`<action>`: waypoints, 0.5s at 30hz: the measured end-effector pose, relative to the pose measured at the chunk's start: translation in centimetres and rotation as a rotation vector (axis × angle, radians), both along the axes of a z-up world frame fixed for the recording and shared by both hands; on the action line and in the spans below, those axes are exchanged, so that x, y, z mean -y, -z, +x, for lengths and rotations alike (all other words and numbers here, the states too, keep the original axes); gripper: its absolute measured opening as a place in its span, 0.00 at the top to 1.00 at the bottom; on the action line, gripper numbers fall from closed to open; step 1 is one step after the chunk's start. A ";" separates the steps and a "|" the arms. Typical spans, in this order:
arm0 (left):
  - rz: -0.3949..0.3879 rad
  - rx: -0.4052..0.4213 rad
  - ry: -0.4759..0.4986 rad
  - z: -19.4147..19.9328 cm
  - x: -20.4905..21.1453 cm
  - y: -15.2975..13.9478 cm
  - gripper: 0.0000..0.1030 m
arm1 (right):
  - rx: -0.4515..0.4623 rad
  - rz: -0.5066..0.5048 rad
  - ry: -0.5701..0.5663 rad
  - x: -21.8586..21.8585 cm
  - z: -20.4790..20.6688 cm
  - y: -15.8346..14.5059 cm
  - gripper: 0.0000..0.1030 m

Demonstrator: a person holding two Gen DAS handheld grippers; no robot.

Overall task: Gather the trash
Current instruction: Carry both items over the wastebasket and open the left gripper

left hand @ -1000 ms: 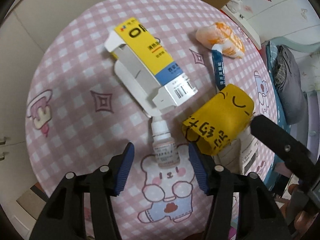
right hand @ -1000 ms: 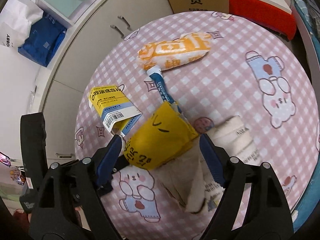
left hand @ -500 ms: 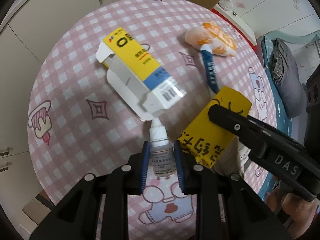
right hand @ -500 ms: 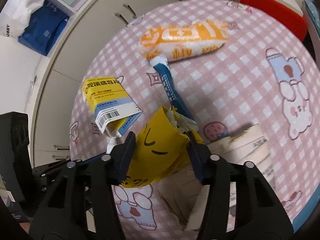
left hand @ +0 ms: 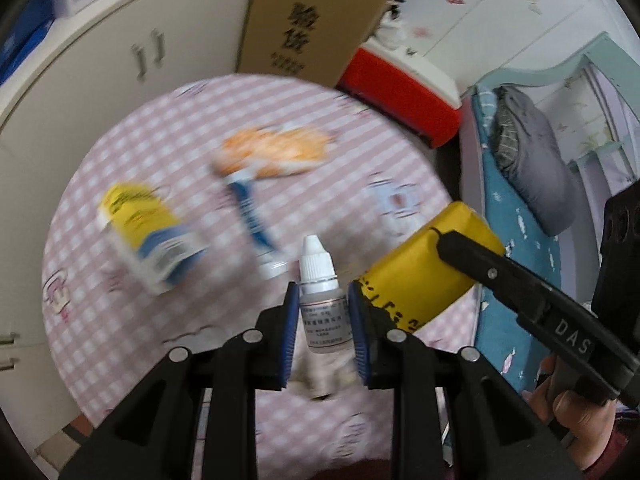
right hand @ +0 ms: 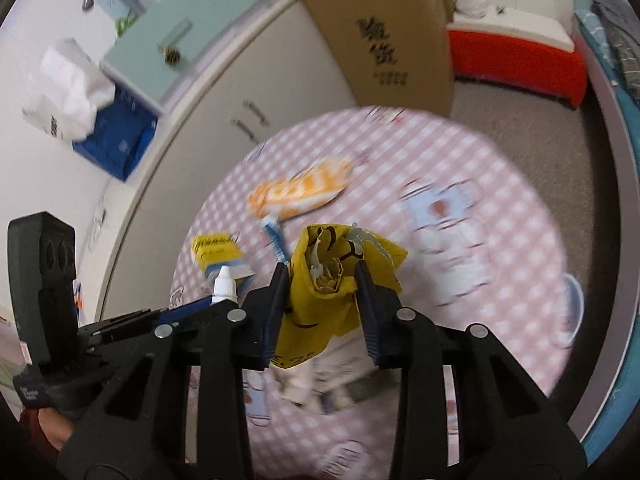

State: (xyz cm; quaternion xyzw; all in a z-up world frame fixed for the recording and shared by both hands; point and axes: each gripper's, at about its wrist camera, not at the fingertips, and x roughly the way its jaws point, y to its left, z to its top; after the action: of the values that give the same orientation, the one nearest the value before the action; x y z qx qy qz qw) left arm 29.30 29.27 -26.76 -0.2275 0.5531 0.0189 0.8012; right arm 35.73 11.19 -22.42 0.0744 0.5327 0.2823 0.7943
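Observation:
My left gripper [left hand: 322, 292] is shut on a small clear dropper bottle [left hand: 323, 312] with a white cap, held clear above the pink checked table [left hand: 120, 360]. The right gripper [right hand: 320, 276] has a crumpled yellow paper bag [right hand: 332, 280] pinched between its pads, its jaws still closing, also lifted off the cloth. In the left wrist view that yellow bag [left hand: 428, 268] hangs just right of the bottle. On the table lie an orange-white snack wrapper [left hand: 276, 152], a blue strip packet [left hand: 252, 216] and a yellow-blue carton [left hand: 148, 236].
A tall cardboard box [left hand: 312, 28] and a red-and-white box [left hand: 404, 88] stand behind the table by the cream cabinet [left hand: 120, 60]. A bed [left hand: 520, 200] lies to the right. Crumpled beige paper [right hand: 304, 380] sits on the cloth under the right gripper.
Both grippers closed, the left on the dropper bottle and the right on the yellow bag, then rose with them. The table now looks farther away and blurred.

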 end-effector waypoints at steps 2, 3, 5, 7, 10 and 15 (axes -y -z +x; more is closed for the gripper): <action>0.003 0.020 0.019 1.2 2.4 -0.9 0.77 | 0.021 0.008 0.032 3.7 0.6 -1.1 0.68; 0.001 0.030 0.030 2.0 4.1 -1.3 0.77 | 0.026 0.008 0.045 5.3 0.8 -1.4 0.68; -0.002 0.042 0.049 3.3 7.2 -1.8 0.77 | 0.035 0.007 0.073 8.5 1.2 -2.0 0.68; -0.013 0.048 0.067 4.2 10.4 -2.1 0.77 | 0.042 -0.003 0.105 12.6 1.7 -2.4 0.68; -0.031 0.050 0.115 6.0 16.0 -2.3 0.77 | 0.052 -0.017 0.157 18.6 2.2 -2.9 0.68; -0.051 0.042 0.202 8.8 25.0 -1.5 0.77 | 0.055 -0.039 0.247 27.8 2.7 -3.0 0.68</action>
State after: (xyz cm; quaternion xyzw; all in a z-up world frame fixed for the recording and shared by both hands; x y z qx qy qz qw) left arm 38.07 4.26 -25.23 -0.1910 0.5567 -0.0808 0.8044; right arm 38.46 -16.59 -19.41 0.1162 0.5028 0.1739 0.8387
